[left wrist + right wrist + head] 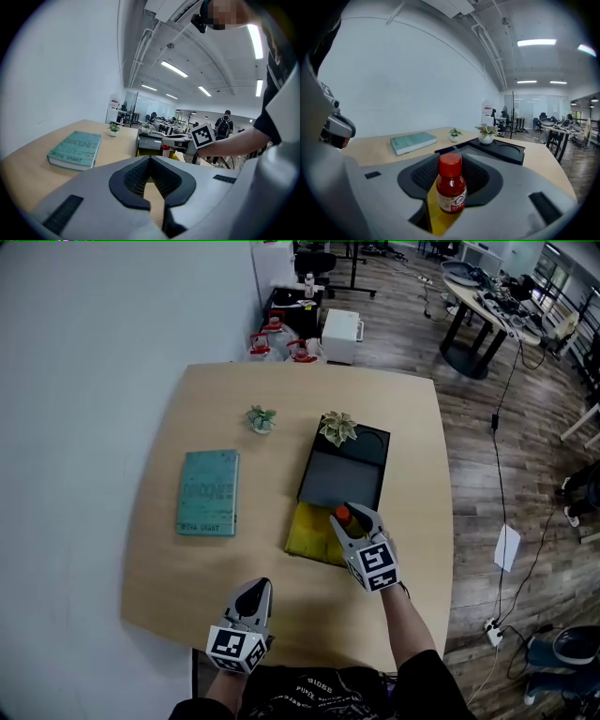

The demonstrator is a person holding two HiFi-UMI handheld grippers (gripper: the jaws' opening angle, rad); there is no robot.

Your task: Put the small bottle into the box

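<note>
My right gripper is shut on a small bottle with a red cap and reddish contents, held upright. It hangs over the near end of a shallow black box and a yellow sheet that lies at the box's front. The bottle's red cap shows between the grey fingers in the head view. My left gripper rests near the table's front edge with its jaws together and nothing in them. From the left gripper view the bottle and the right gripper show across the table.
A teal book lies at the left of the wooden table. A small potted plant stands behind it, and a second plant sits on the far end of the black box. Desks and chairs stand on the floor beyond.
</note>
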